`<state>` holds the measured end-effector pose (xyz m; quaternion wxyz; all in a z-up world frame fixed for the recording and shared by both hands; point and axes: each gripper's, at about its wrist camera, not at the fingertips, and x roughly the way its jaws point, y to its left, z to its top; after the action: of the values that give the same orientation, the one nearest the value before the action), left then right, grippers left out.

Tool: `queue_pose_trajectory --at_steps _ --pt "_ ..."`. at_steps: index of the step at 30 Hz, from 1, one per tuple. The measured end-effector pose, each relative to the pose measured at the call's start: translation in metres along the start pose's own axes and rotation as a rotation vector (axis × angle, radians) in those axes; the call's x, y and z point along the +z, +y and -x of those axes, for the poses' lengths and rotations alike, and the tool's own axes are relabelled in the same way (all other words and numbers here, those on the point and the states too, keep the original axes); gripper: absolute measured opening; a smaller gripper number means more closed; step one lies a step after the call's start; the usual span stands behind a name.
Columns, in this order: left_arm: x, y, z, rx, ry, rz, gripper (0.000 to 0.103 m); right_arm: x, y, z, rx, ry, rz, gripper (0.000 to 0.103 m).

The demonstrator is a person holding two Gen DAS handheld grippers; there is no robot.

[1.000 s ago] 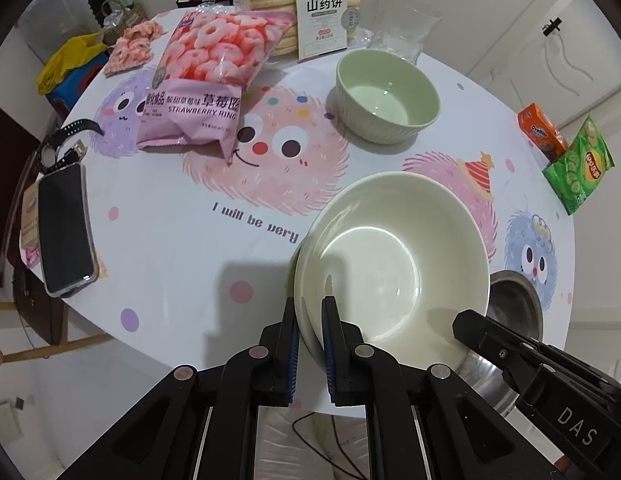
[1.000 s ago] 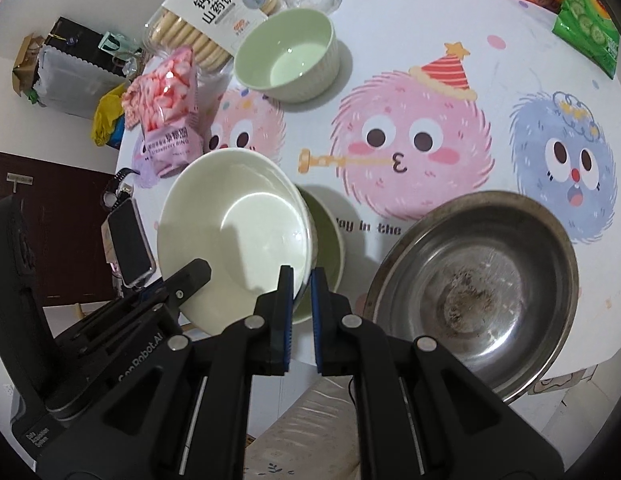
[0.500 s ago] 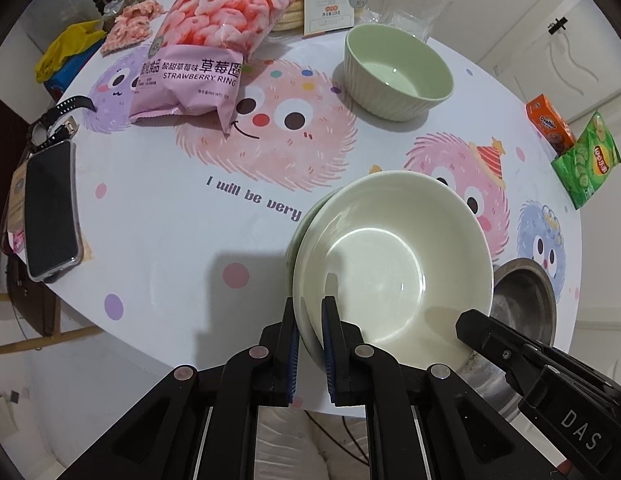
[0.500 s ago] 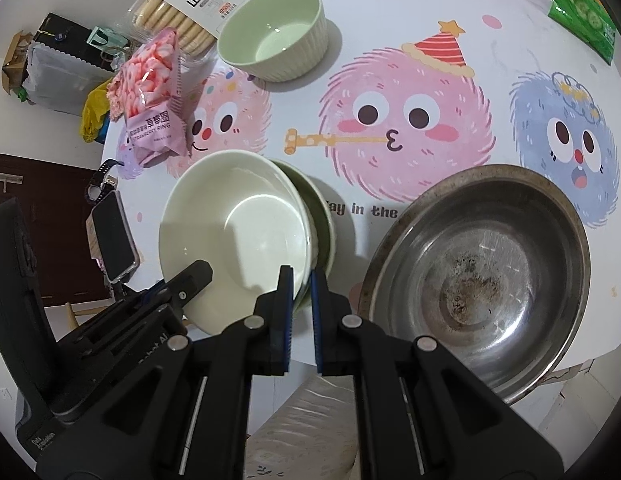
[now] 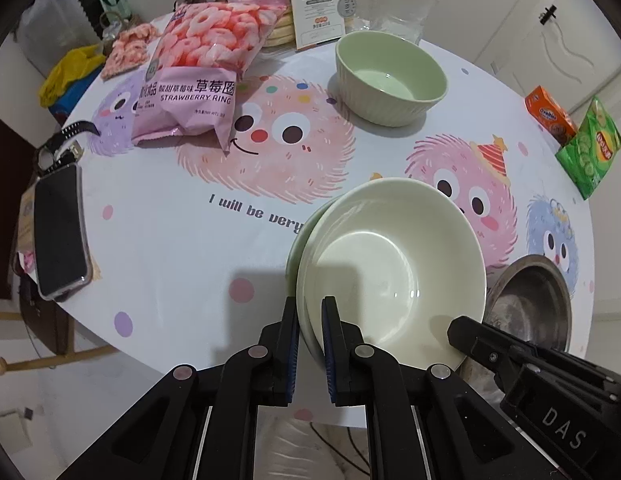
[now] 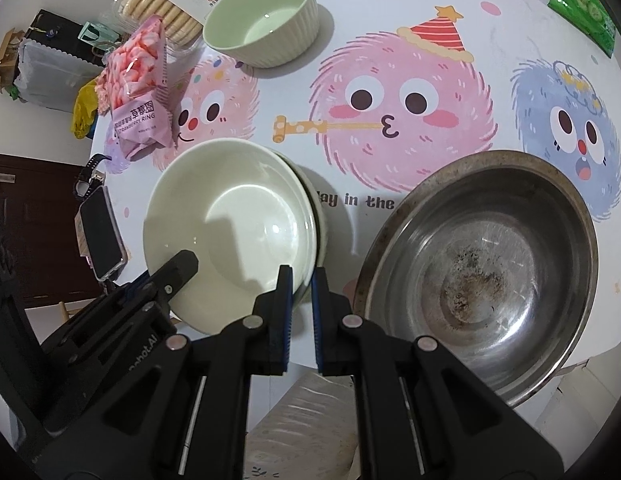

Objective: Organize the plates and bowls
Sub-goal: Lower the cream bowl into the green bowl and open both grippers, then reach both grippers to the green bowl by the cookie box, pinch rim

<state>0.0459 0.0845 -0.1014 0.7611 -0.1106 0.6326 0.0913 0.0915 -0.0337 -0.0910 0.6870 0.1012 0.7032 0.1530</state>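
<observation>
L gripper [image 5: 310, 312] & R gripper [image 6: 301, 280] each pinch the near rim of the cream bowl [image 5: 394, 268], one per side, jaws clamped on it. The bowl sits tilted in a green dish [image 5: 300, 236] just under it, w/ the steel basin [image 6: 482, 264] beside R gripper's right. Farther ahead: ribbed green bowl [image 5: 390, 76] upright on the tablecloth [image 5: 170, 220], snack bag [image 5: 198, 76] to its left.
</observation>
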Motion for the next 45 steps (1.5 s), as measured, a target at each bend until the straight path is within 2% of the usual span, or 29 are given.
queue_pose_trajectory --at_steps 7,13,15,17,21,22,26,28,30,31,36,39,45 --pt "0.000 -0.001 0.000 -0.002 -0.007 -0.004 0.021 0.005 -0.003 -0.003 0.018 0.016 -0.019 0.011" --pt "0.000 0.000 0.000 -0.006 0.000 -0.004 0.024 0.006 0.000 -0.005 0.009 0.023 -0.015 0.011" --pt "0.000 0.001 0.001 -0.012 0.004 0.001 0.029 0.006 0.001 -0.005 0.014 0.026 -0.020 0.012" --pt "0.000 0.002 0.003 -0.014 0.003 -0.004 0.042 0.006 0.003 -0.006 0.010 0.033 -0.013 0.012" --pt "0.000 0.003 0.007 -0.018 -0.006 0.003 0.050 0.006 0.003 -0.006 0.006 0.033 -0.015 0.013" --pt "0.001 0.004 0.008 -0.016 -0.009 0.004 0.055 0.006 0.002 -0.006 0.002 0.035 -0.017 0.013" --pt "0.007 0.006 0.020 -0.022 -0.045 0.000 0.066 0.004 -0.002 0.005 0.000 0.023 -0.013 0.028" --pt "0.014 0.008 0.027 -0.036 -0.062 0.008 0.066 0.004 -0.002 0.013 0.003 0.004 -0.006 0.035" --pt "0.024 0.010 0.031 -0.057 -0.065 0.019 0.069 0.006 -0.003 0.024 0.016 -0.023 -0.009 0.049" --pt "0.031 0.011 0.033 -0.070 -0.067 0.027 0.074 0.009 -0.004 0.029 0.023 -0.037 -0.011 0.052" --pt "0.063 0.015 0.038 -0.099 -0.083 0.087 0.079 0.035 -0.010 0.052 0.041 -0.094 -0.037 0.057" --pt "0.087 0.016 0.032 -0.112 -0.073 0.124 0.080 0.057 -0.020 0.062 0.055 -0.122 -0.101 0.058" --pt "0.124 0.013 0.013 -0.094 -0.048 0.170 0.088 0.105 -0.022 0.065 0.049 -0.166 -0.149 0.058"
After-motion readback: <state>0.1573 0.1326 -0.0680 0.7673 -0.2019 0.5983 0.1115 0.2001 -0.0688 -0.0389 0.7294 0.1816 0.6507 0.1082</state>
